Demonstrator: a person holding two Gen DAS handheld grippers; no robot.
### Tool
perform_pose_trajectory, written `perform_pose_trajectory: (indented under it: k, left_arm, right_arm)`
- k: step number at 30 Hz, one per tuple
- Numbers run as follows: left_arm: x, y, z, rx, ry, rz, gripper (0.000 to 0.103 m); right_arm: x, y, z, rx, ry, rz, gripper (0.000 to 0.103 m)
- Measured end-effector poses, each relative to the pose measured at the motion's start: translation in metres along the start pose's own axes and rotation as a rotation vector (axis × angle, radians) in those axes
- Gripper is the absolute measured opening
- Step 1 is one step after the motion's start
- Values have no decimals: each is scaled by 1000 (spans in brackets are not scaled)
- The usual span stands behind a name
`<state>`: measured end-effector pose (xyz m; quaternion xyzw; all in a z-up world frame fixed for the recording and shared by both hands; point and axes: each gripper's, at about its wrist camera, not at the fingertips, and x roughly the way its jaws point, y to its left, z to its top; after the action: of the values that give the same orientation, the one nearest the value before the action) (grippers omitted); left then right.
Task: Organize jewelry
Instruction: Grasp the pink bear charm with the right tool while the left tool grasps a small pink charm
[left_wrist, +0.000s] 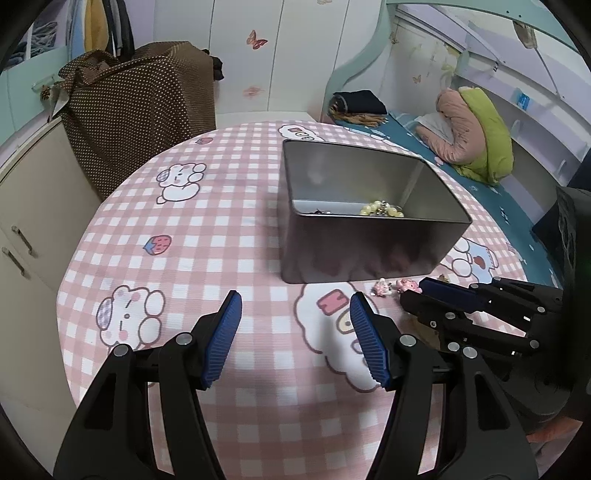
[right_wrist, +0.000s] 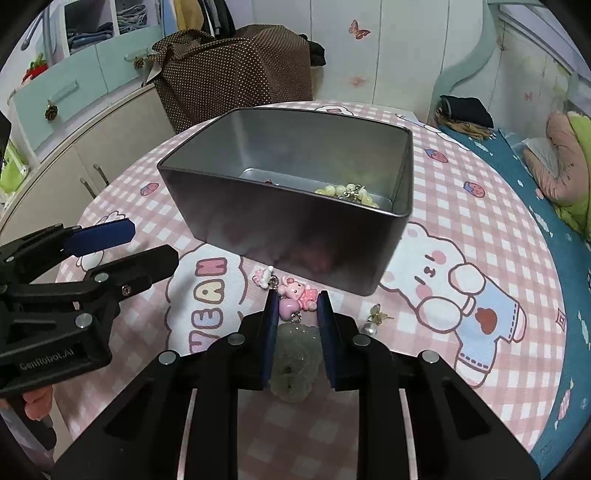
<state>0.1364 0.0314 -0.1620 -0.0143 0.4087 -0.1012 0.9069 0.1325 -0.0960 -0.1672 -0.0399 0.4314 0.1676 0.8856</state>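
While right gripper (right_wrist: 295, 314) fingers close in on pink charm chain (right_wrist: 297, 295), not surely pinching yet, chain runs lengthwise between them, low middle of frame. Tin box (right_wrist: 280, 236) just above, open top. Left gripper (left_wrist: 295, 339) fingers spread, empty, farther away. Pearl earring (right_wrist: 373, 323) just right, on tabletop (right_wrist: 480, 206).
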Motion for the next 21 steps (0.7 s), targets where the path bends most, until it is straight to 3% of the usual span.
perform_pose_trajectory:
  k: [21]
  left_arm:
    - [27,-51,8,80,37,-40,62]
  right_arm:
    - [-45,-57,-16,129,-104,-47,20]
